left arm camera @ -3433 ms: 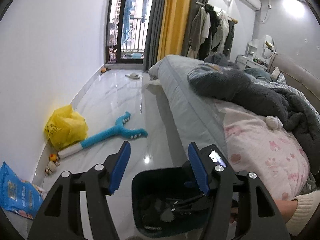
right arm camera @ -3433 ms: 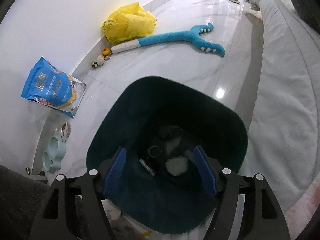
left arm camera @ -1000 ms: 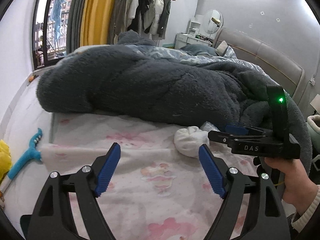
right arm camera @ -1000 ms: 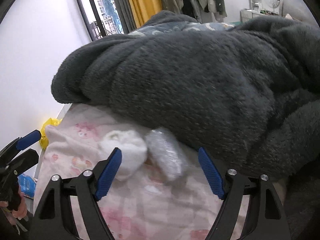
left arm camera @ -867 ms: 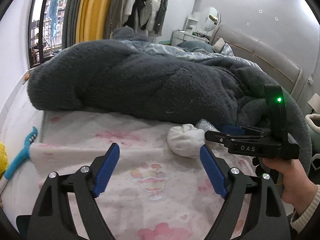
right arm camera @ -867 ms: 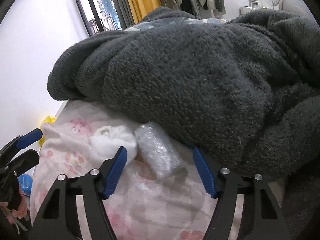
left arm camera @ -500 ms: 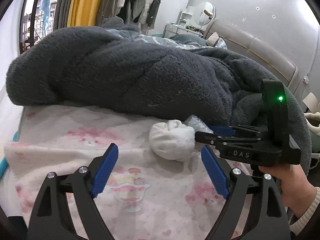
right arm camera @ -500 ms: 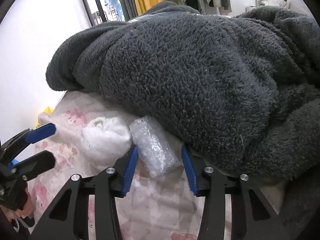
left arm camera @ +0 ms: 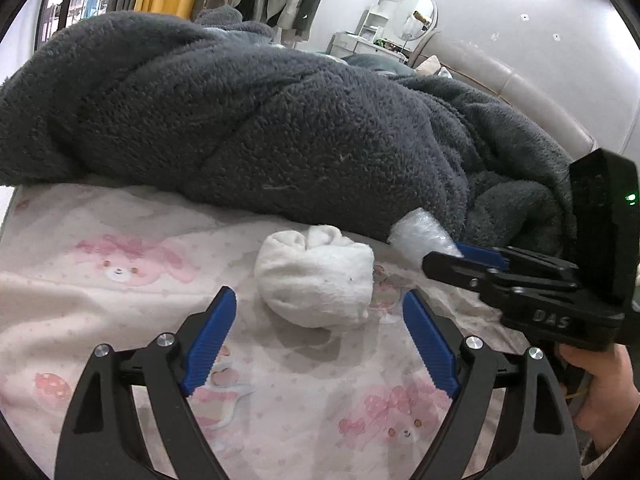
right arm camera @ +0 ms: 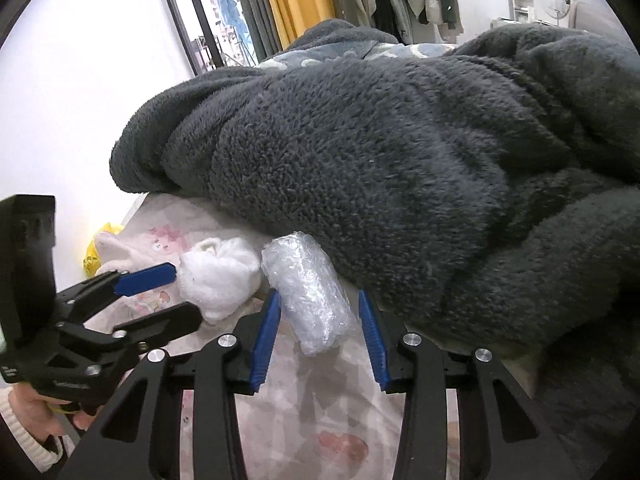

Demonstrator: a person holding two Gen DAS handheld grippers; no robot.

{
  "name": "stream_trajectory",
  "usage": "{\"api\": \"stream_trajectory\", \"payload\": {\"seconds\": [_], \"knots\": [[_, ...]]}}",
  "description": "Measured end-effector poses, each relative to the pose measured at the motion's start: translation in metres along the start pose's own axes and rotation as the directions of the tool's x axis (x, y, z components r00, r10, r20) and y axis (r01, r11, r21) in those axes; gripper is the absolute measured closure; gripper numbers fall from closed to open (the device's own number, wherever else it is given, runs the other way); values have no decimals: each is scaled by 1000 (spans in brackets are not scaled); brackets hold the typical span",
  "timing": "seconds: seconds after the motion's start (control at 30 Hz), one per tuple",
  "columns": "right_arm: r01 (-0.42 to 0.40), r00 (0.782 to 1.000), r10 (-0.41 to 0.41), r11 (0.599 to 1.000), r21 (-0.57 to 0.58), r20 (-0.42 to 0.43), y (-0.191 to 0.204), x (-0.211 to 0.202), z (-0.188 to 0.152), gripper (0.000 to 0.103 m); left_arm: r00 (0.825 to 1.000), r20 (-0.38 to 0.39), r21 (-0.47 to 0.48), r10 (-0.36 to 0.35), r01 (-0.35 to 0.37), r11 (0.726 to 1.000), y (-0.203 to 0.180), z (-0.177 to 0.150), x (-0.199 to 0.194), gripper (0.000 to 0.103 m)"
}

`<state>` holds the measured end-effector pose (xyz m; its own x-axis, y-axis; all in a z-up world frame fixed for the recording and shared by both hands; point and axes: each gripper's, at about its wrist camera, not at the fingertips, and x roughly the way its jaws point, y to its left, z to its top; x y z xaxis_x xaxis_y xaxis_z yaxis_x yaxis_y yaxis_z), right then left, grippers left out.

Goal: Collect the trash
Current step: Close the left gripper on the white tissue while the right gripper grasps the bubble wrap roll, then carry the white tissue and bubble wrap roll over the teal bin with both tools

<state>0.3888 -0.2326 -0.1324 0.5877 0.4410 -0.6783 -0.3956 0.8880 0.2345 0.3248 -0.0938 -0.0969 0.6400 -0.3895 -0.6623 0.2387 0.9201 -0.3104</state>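
The left gripper stands wide open just short of a white wad that lies on the pink printed bed sheet; neither blue pad touches it, and the wad sits ahead of the gap rather than inside it. In the right wrist view the same wad rests just beside a roll of clear crinkled plastic wrap, the two nearly touching at their upper ends.

The right gripper has its jaws drawn in around the near end of that plastic roll. The left pad lies against the wrap's side; on the other side a thin gap seems to remain, though the distortion makes this hard to judge, so a firm grip cannot be confirmed. The roll's far end tucks under the edge of a dark grey fleece blanket heaped over the bed.

Seen from the left wrist camera, the right gripper's black body carries the raised letters "DAS". A hand holds its handle.
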Motion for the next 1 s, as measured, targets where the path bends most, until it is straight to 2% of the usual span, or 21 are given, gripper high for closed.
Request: {"api": "stream_trajectory", "payload": {"seconds": [0.23, 0.43, 0.57, 0.67, 1.0], "knots": [[-1, 1000, 1, 1000, 5, 10, -10, -16, -4, 62, 999, -22, 6, 26, -26, 1000, -9, 2, 14, 25], [12, 1000, -12, 1000, 0, 7, -11, -23, -6, 62, 996, -51, -16, 72, -73, 997, -6, 4, 22, 44], [22, 1000, -22, 1000, -4, 4, -13, -33, -9, 62, 997, -47, -36, 64, -66, 997, -3, 5, 22, 56], [20, 1000, -21, 1000, 4, 16, -12, -41, -6, 62, 997, -37, -43, 61, -63, 997, -2, 6, 17, 61], [3, 998, -5, 1000, 22, 67, 19, -66, 7, 62, 1000, 1, 6, 18, -18, 1000, -12, -7, -23, 63]]}}
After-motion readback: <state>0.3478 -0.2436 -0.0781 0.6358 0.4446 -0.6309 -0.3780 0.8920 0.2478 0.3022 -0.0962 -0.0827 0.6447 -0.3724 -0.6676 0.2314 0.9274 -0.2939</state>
